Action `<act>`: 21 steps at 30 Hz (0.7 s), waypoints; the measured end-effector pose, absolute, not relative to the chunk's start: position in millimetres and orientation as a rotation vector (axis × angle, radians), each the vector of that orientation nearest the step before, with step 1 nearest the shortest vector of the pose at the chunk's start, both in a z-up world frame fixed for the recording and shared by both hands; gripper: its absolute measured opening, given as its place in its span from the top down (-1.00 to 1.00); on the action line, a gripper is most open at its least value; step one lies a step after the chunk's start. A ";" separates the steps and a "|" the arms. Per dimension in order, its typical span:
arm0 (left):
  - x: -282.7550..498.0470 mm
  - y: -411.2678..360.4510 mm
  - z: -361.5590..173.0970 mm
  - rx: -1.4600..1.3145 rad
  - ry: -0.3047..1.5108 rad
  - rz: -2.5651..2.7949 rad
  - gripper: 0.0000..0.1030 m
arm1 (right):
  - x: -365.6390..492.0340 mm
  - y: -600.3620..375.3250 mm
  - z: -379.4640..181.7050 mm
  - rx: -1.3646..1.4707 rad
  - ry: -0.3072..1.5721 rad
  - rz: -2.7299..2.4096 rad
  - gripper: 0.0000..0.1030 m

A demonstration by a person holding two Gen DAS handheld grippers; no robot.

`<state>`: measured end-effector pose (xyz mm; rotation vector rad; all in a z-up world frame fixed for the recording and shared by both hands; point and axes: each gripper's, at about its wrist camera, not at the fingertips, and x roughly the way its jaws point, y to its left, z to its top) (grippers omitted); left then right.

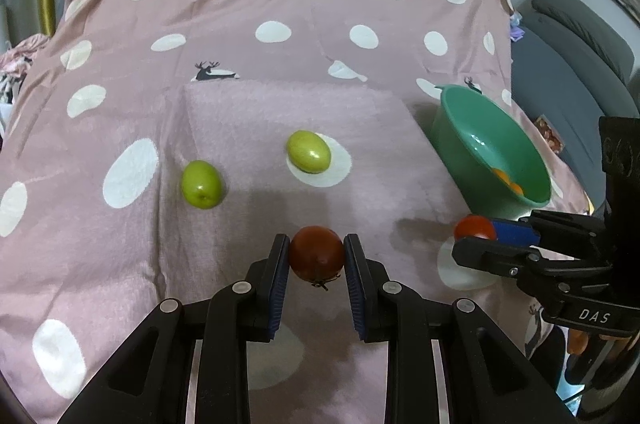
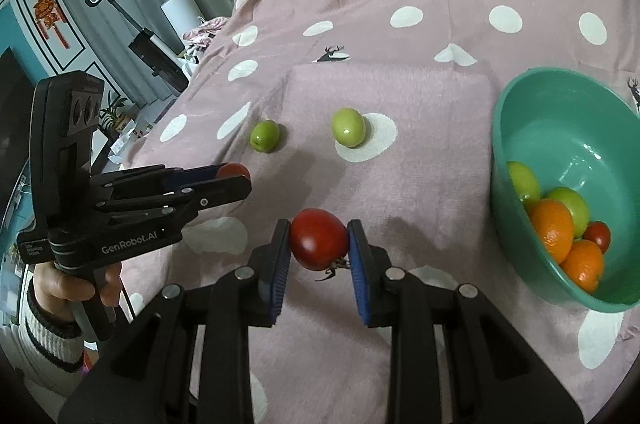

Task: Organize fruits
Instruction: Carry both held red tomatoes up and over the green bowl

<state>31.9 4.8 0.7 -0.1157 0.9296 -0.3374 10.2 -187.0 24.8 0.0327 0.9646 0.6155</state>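
Observation:
My left gripper (image 1: 317, 254) is shut on a dark red tomato (image 1: 316, 253), held above the pink dotted cloth. My right gripper (image 2: 319, 242) is shut on a second red tomato (image 2: 319, 238). In the left wrist view the right gripper (image 1: 478, 238) shows at the right edge with its tomato (image 1: 474, 227), just in front of the green bowl (image 1: 460, 128). In the right wrist view the left gripper (image 2: 236, 180) comes in from the left with its tomato (image 2: 235, 171). Two green fruits (image 1: 201, 184) (image 1: 308, 151) lie on the cloth. The green bowl (image 2: 516, 112) holds oranges (image 2: 552, 229), green fruits and a small tomato.
The pink cloth (image 1: 248, 36) covers a raised surface that drops away at the left and far edges. A grey sofa (image 1: 576, 36) stands to the right. A hand in a striped sleeve (image 2: 60, 288) grips the left tool. Shelves and a vacuum stand beyond the left edge.

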 end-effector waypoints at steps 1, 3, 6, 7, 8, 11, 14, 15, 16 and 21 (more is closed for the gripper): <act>31.1 3.8 2.1 -0.112 0.927 -0.338 0.47 | 8.7 -188.1 26.6 0.035 0.959 0.616 0.44; 28.7 2.4 5.1 -0.107 0.922 -0.338 0.47 | 5.7 -189.8 30.1 0.038 0.948 0.616 0.44; 25.1 0.2 9.8 -0.098 0.912 -0.340 0.47 | 2.2 -193.0 35.0 0.039 0.932 0.615 0.44; 24.1 -1.1 11.9 -0.095 0.907 -0.341 0.47 | 1.6 -193.6 36.7 0.039 0.928 0.615 0.44; 23.2 -2.2 13.4 -0.093 0.904 -0.342 0.47 | 0.8 -194.6 38.0 0.039 0.924 0.615 0.44; 21.5 -6.0 17.7 -0.083 0.896 -0.345 0.47 | -2.0 -197.9 41.4 0.042 0.911 0.616 0.44; 20.3 -9.1 20.8 -0.075 0.891 -0.349 0.47 | -5.0 -200.1 44.2 0.044 0.901 0.616 0.44; 19.1 -9.9 21.9 -0.072 0.889 -0.350 0.47 | -5.7 -201.0 45.4 0.046 0.898 0.616 0.44; 18.5 -11.3 23.4 -0.068 0.886 -0.353 0.47 | -6.0 -201.7 46.5 0.047 0.894 0.616 0.44; 15.9 -15.6 27.0 -0.052 0.875 -0.356 0.47 | -8.2 -204.8 51.8 0.050 0.876 0.620 0.44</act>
